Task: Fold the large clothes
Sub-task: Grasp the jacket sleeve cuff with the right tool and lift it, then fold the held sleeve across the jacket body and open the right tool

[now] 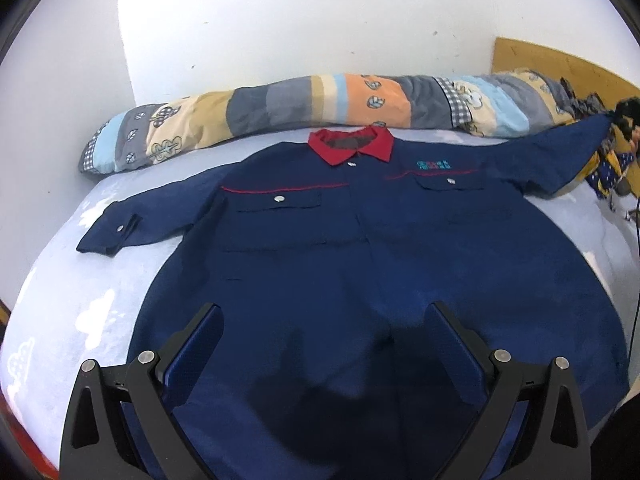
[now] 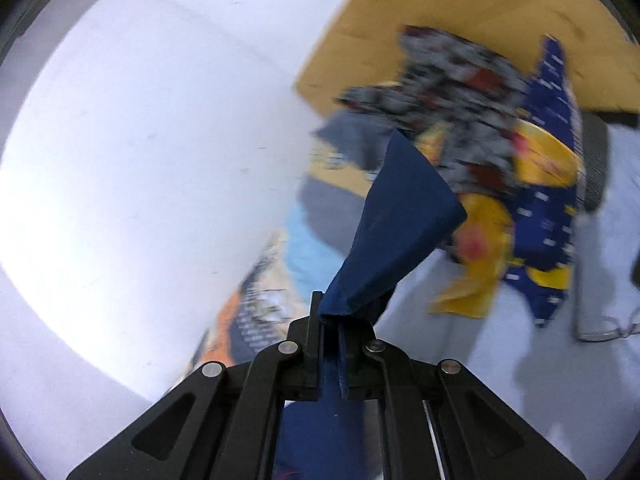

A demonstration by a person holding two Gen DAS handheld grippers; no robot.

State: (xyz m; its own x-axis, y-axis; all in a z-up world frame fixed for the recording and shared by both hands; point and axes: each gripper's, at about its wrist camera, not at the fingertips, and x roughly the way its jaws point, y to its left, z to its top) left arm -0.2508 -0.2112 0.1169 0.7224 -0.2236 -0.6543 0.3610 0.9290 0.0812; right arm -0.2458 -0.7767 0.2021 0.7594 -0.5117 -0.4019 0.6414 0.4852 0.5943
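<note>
Nearest me, at the bed's near edge, my left hand-held gripper [image 1: 322, 316] hangs with its two fingers spread wide apart, gripping nothing, just above the lower part of a navy work jacket [image 1: 360, 248]. That jacket lies front-up and spread flat on the pale blue bedsheet [image 1: 80, 280], its hem toward me and its red collar [image 1: 350, 144] toward the far side. One sleeve [image 1: 132, 224] rests flat toward the bed's left edge. The other sleeve [image 1: 568, 152] rises off the sheet toward the far right corner, where my right hand-held gripper [image 2: 330, 320] is clenched on the cuff [image 2: 396, 220], a bunch of navy cloth sticking out past the fingertips. Beyond the collar, a long patchwork bolster [image 1: 320, 100] runs along the far edge against the white wall [image 1: 280, 20]. At the far right corner a heap of patterned clothes [image 2: 500, 140] lies before a wooden headboard [image 2: 460, 12], blurred in the right wrist view.
</note>
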